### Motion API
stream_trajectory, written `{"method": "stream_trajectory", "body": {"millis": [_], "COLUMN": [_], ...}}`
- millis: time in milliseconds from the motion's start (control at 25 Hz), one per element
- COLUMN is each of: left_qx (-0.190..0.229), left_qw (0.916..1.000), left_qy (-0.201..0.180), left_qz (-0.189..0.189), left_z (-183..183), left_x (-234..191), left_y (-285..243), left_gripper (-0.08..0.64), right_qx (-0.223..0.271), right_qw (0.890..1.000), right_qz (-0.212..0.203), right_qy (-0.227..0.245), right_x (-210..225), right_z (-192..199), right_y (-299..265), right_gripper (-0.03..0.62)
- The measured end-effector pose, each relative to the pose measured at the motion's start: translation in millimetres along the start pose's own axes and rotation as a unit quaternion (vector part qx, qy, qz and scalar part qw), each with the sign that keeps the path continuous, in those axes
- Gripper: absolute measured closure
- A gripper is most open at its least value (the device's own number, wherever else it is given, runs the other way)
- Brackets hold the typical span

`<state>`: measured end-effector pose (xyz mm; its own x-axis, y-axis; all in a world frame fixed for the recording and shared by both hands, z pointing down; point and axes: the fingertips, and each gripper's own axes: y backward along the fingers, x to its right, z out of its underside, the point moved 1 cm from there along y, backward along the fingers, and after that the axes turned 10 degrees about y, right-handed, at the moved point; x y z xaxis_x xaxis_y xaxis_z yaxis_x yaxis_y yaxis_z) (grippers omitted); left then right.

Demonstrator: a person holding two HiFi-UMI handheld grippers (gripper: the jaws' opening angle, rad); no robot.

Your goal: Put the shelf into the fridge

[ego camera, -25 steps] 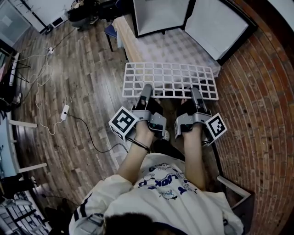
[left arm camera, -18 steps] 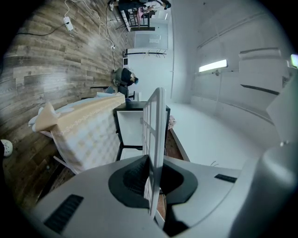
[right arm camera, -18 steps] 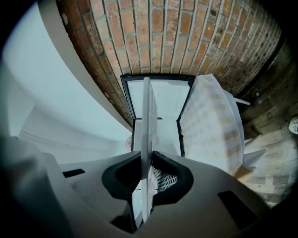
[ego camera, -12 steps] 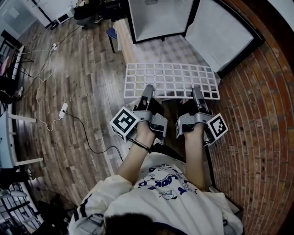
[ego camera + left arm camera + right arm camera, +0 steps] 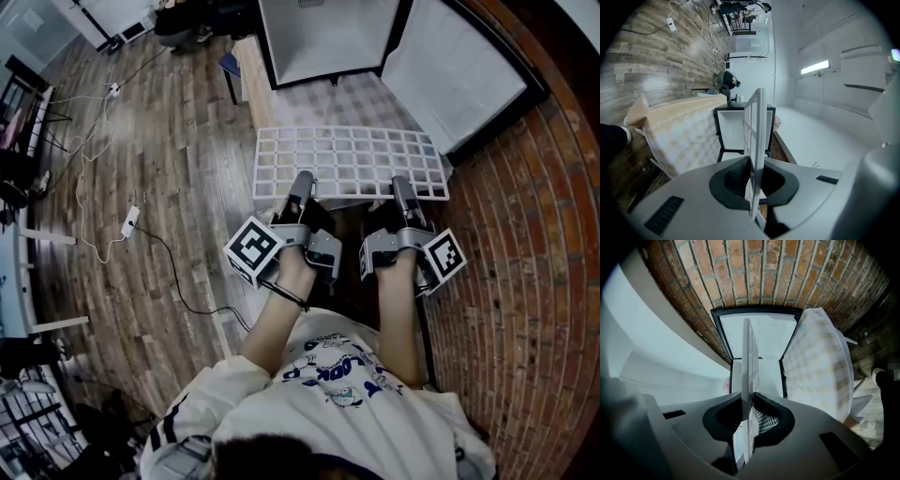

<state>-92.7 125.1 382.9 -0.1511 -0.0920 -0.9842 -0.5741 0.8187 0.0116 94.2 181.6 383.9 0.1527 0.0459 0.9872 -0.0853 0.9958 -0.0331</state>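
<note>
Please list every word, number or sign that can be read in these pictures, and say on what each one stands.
"OOK": blue print on the person's white shirt; its other letters are creased, unreadable.
Square markers: patterns, no letters.
Shelf, fridge: no text.

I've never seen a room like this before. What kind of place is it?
Probably an indoor workroom or lab. A small fridge stands open by a brick wall, the floor is wood planks, and a power strip lies on it with loose cables.
</note>
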Motion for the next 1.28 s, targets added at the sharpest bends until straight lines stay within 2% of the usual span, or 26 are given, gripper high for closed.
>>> {"method": "stream_trajectory", "body": {"millis": [240,520,840,1080,1280], "left_qx": [0.004,0.003,0.006,0.02,0.03], "left_qw": [0.9999,1.0,1.0,0.9997,0.9994], "left_qy": [-0.002,-0.001,0.004,0.006,0.01], "left_qz": [-0.011,-0.004,0.001,-0.01,-0.013], "left_z": [-6,-7,-13,-37,-50], "left_x": [-8,-5,-6,-10,-10], "left_y": [-25,-30,-58,-139,-176], "left_gripper": [0.523,0.523,0.523,0.523,0.523], "right_qx": [-0.004,-0.006,-0.011,-0.025,-0.036], "right_qw": [1.0,1.0,1.0,1.0,0.999], "right_qz": [-0.001,-0.002,-0.005,0.002,0.005], "right_qy": [0.002,0.004,0.006,0.005,0.008], "right_x": [4,2,6,11,12], "right_z": [-10,-11,-19,-41,-49], "right_y": [-27,-32,-62,-149,-192], "right_gripper": [0.54,0.54,0.54,0.54,0.54]}}
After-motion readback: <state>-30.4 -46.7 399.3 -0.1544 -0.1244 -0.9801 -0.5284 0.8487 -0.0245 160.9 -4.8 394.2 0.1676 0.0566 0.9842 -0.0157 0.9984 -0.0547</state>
